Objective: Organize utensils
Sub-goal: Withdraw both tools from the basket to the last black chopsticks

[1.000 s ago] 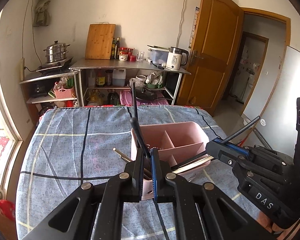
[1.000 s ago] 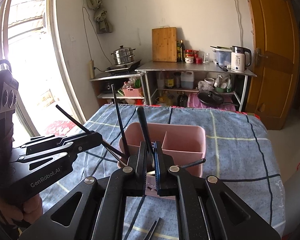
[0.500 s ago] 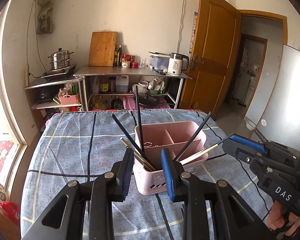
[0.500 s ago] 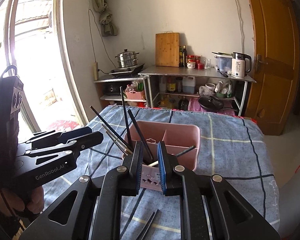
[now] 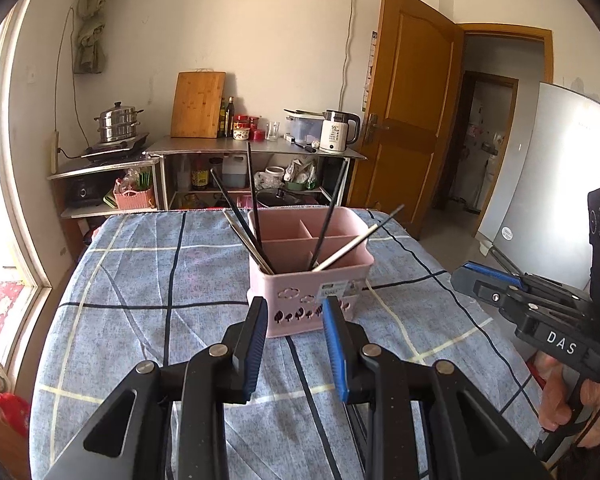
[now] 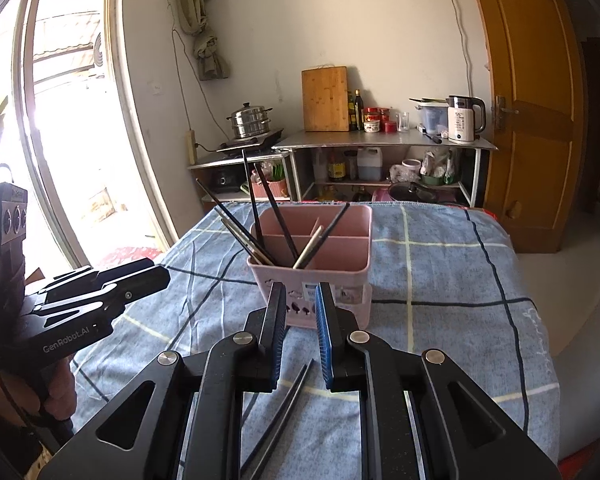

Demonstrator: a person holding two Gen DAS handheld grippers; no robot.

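Two black chopsticks [image 6: 278,412] lie lengthwise just beneath my right claw [image 6: 298,340], which is narrowly open and empty, nearer than my wide-open left claw [image 5: 294,344].

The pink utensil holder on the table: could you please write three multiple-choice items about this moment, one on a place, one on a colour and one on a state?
1. Where do the loose black chopsticks lie?
A. On the cloth, beneath the right claw
B. In the holder's far compartment
C. On the steel shelf

2. What colour is the utensil holder?
A. White
B. Pink
C. Green

3. What state is the left claw in?
A. Shut on a chopstick
B. Shut on the holder's rim
C. Open, holding nothing

Answers:
1 A: the right wrist view shows the pair flat on the blue checked tablecloth, under the right claw.
2 B: its walls and dividers are pink in both views.
3 C: its fingers stand apart with only cloth and holder seen between them.
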